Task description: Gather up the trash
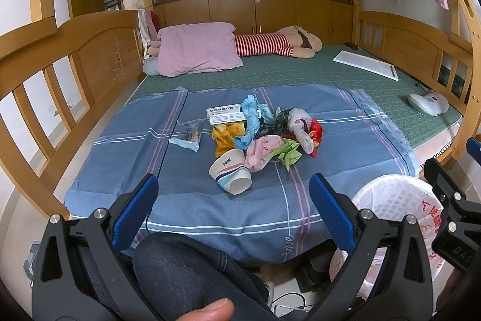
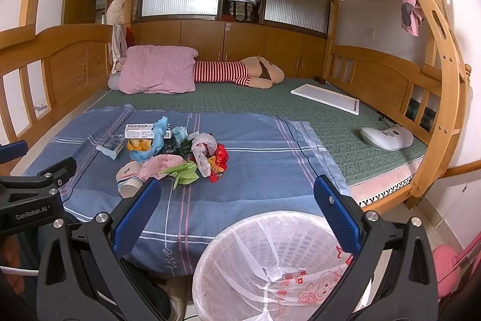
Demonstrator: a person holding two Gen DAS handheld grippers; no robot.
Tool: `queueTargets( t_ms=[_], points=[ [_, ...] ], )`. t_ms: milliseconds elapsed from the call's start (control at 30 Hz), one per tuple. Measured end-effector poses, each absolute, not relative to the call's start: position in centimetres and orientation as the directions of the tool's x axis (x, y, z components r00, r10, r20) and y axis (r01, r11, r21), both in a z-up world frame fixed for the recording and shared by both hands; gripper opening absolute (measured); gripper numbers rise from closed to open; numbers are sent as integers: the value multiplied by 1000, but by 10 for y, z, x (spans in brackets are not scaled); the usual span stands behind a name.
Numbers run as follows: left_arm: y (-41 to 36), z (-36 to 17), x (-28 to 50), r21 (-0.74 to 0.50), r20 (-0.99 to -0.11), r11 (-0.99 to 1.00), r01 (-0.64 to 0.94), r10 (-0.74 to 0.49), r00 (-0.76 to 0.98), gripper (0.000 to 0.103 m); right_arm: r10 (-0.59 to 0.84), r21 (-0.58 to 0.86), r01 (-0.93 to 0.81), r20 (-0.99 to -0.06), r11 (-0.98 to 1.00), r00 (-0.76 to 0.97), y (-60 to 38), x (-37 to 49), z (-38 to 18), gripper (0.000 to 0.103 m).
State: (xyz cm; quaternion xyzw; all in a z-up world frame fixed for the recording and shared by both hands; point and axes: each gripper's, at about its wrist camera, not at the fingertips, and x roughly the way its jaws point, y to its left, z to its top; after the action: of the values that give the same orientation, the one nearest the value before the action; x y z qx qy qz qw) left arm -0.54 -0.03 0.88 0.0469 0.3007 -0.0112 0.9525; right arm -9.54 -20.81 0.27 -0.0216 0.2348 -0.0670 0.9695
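While nothing is gripped yet, collection looks barely begun: left gripper (image 1: 233, 211) and right gripper (image 2: 237, 212) both spread wide, empty. Trash pile (image 1: 255, 134) heaped mid-blanket (image 1: 186, 200); lined bin (image 2: 270, 260) below bed edge. Next, probably: reach forward, pinch paper cup (image 1: 231, 170).
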Motion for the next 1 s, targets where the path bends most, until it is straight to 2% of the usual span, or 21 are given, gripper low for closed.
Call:
queueTargets(
  t_ms=[833,1000],
  points=[
    [5,6,-7,90,-562,996,29,27,827,100,-124,-54,112,-429,992,895,-211,-95,7,100],
    [17,0,10,48,-571,997,60,-21,821,100,-92,-27,89,-431,996,898,-210,-81,4,100]
  ],
)
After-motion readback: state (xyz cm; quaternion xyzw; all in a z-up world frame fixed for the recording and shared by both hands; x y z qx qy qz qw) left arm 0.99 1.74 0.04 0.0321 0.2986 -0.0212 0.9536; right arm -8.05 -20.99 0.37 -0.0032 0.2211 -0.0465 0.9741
